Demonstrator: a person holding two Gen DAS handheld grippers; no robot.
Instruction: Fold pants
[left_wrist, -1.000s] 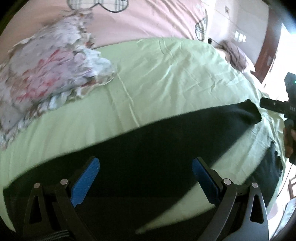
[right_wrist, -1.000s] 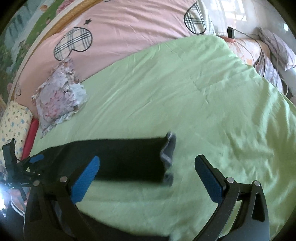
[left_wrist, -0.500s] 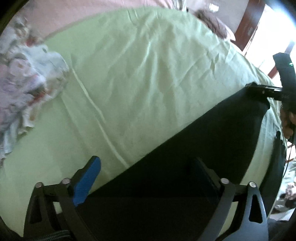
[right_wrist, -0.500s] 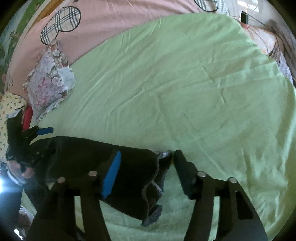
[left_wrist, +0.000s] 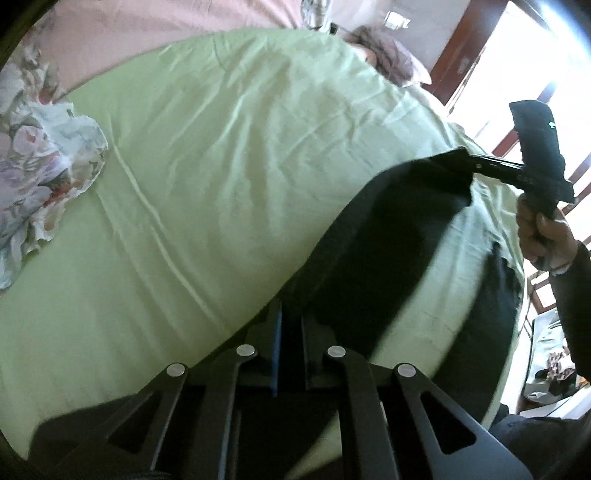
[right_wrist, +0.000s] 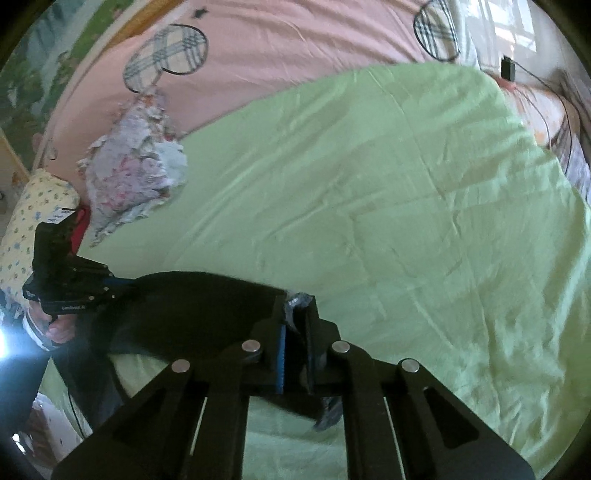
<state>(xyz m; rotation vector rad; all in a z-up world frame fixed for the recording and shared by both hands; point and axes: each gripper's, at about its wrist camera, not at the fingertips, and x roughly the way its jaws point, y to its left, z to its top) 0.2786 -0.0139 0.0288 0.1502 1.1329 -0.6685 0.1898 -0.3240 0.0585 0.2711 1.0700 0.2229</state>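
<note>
Left wrist view: my left tongs (left_wrist: 290, 325) sit at the bottom centre of the frame, jaws pinched together on the near edge of the black pants (left_wrist: 376, 258); they have just been closing, and the dark cloth is caught between the blue pads. From there the pants run up and to the right across the green sheet (left_wrist: 221, 166) as a taut dark band. At its far end, in the right of the frame, my right tongs (left_wrist: 467, 157) grip the other end, with my hand (left_wrist: 543, 232) wrapped round the handle below. A floral cushion (left_wrist: 40, 162) lies at the left edge, partly on the green sheet.

Right wrist view shows the same from the other end. My right tongs (right_wrist: 295, 325) at lower centre have just closed too, and they clamp a bunched hem of the pants (right_wrist: 207, 306), grey lining showing at the tips. The dark cloth stretches away to the left of the frame, where my left tongs (right_wrist: 123, 282) hold it. A pink cover (right_wrist: 295, 48) with plaid shapes fills the top of the frame, beyond the green sheet.
</note>
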